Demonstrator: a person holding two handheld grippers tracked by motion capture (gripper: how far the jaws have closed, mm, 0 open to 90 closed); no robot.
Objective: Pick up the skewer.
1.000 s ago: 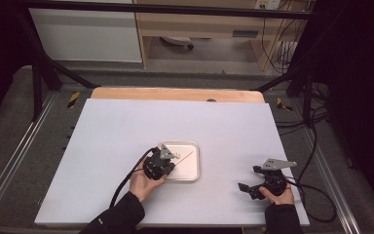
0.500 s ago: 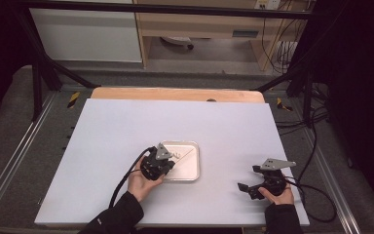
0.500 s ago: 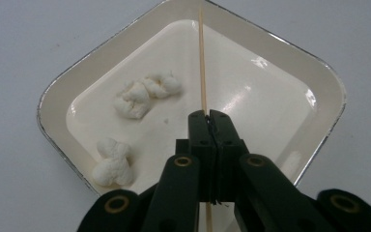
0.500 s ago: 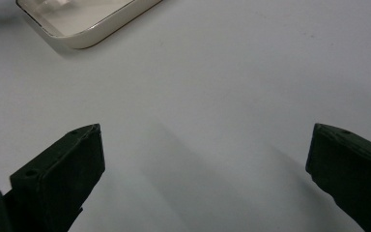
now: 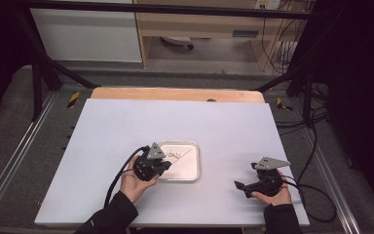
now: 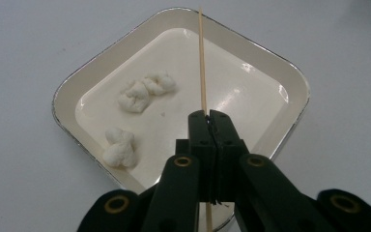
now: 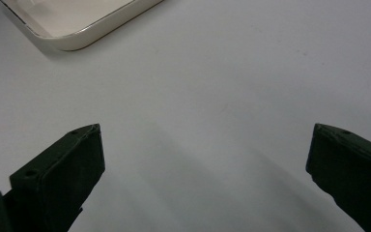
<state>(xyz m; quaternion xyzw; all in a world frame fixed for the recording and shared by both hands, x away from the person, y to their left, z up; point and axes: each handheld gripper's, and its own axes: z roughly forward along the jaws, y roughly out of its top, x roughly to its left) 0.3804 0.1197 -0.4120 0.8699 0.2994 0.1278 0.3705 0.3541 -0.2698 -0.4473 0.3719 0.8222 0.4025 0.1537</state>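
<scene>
The thin wooden stick [image 6: 202, 63] is clamped between the closed fingers [image 6: 199, 126] of the left gripper [image 6: 211, 118] and points ahead of them over the tray [image 6: 290, 121]. Three white lumps [image 6: 135, 96] lie in the tray, left of the fingers. The right gripper [image 7: 205, 159] has its fingers wide open above the desk [image 7: 232, 72], holding nothing. The stick may slip or break if it is pushed at an angle.

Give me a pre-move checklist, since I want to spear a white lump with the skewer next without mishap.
1. Left hand-held gripper shut on the skewer: ok.
2. Skewer tip over the tray: ok.
3. White lumps inside the tray, unobstructed: ok.
4. Skewer tip aimed at a lump: not ok, it passes beside them.
5. Right hand-held gripper open, apart from the tray: ok.
6. Tray held steady: not ok, nothing holds it.
</scene>
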